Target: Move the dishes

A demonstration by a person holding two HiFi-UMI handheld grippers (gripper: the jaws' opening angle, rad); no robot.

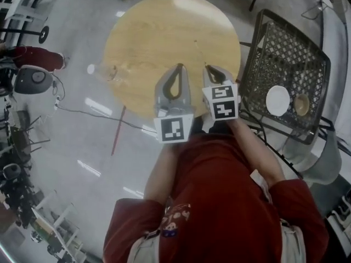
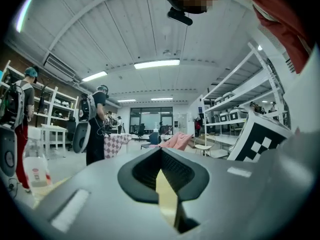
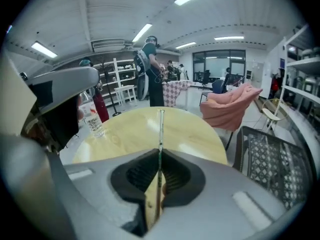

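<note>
A white plate (image 1: 277,100) and a small tan bowl (image 1: 301,104) lie in a black mesh basket (image 1: 285,48) to the right of a round wooden table (image 1: 164,32). Both grippers hover over the table's near edge, side by side. My left gripper (image 1: 179,67) is shut with nothing between its fingers, and its own view (image 2: 161,151) looks out level across the room. My right gripper (image 1: 210,68) is also shut and empty, and its closed tips (image 3: 160,115) point across the tabletop (image 3: 185,129). The dishes are hidden in both gripper views.
A clear plastic bottle (image 1: 104,71) stands at the table's left edge, also the bottle (image 3: 92,116) in the right gripper view. The mesh basket (image 3: 270,159) sits right of the table. A pink-draped chair (image 3: 232,106) stands beyond it. People (image 2: 95,124) and shelving stand farther off.
</note>
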